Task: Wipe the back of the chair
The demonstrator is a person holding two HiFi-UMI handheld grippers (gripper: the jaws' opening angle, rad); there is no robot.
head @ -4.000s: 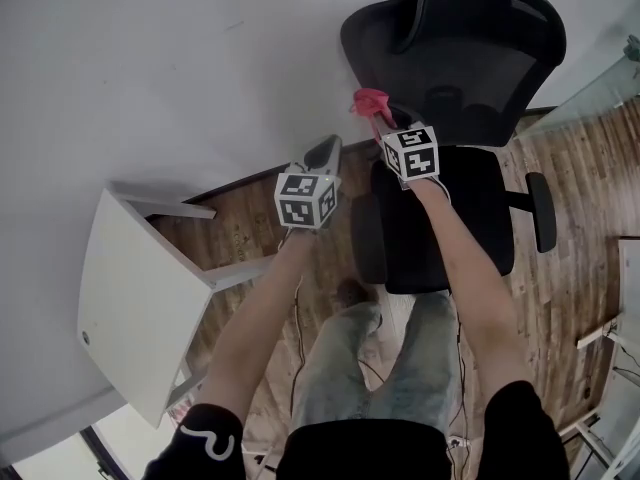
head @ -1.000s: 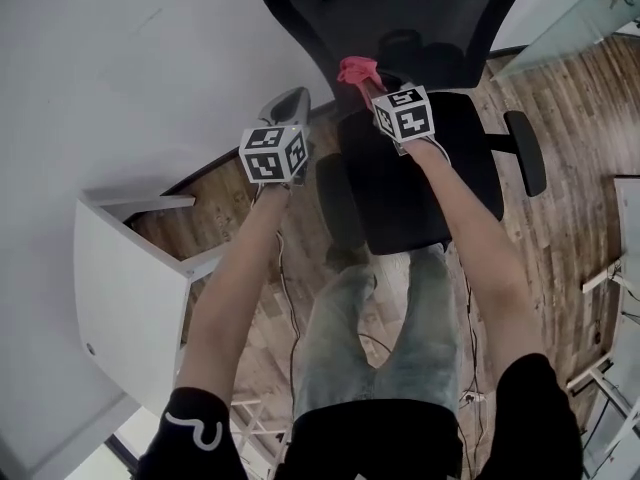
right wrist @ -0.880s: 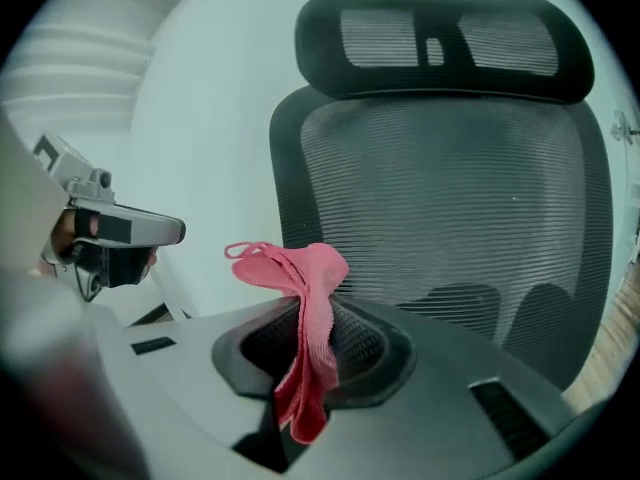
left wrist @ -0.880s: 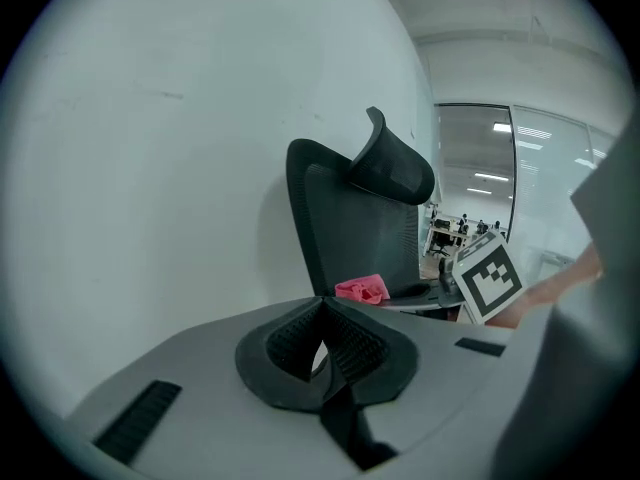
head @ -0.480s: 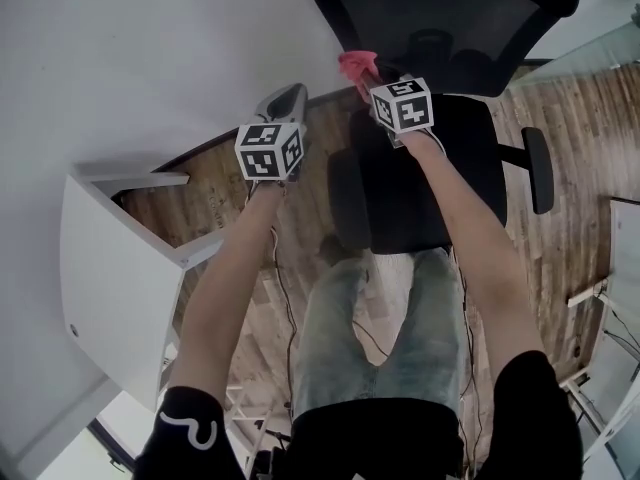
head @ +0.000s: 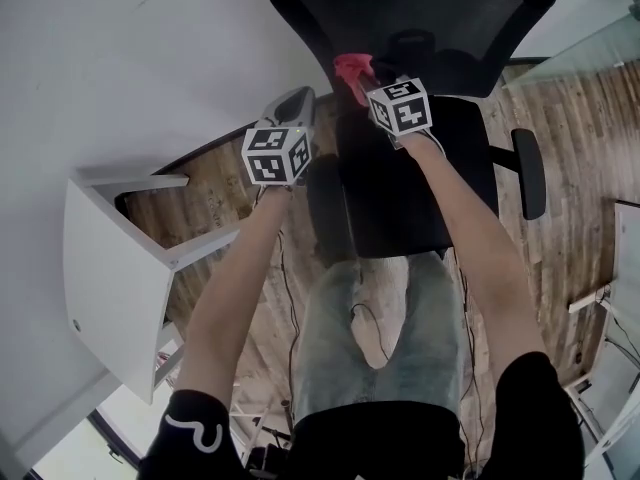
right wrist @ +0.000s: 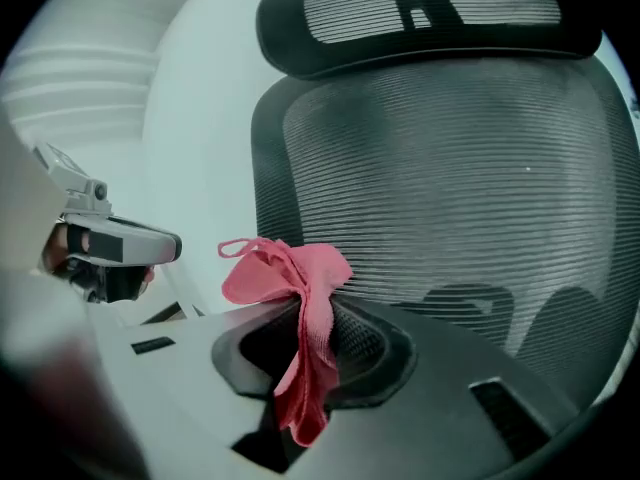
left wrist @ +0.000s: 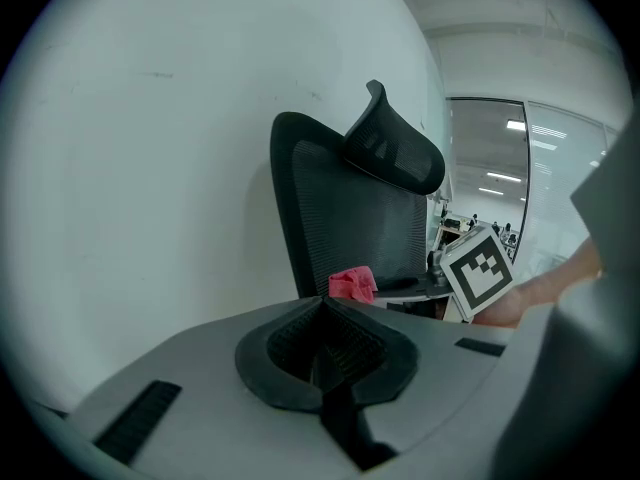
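- The right tool is clenched on a crumpled pink cloth, which bunches above the jaws and hangs down between them.
- The cloth sits just in front of the lower left part of the black mesh back of the office chair; I cannot tell whether they touch.
- The left tool has its jaws pressed together on nothing, left of the chair, near the white wall.
- A white table stands on the wooden floor at the left.

pink cloth; black ribbed-mesh chair back; black-and-white checked marker cube; brown wood-grain floor.
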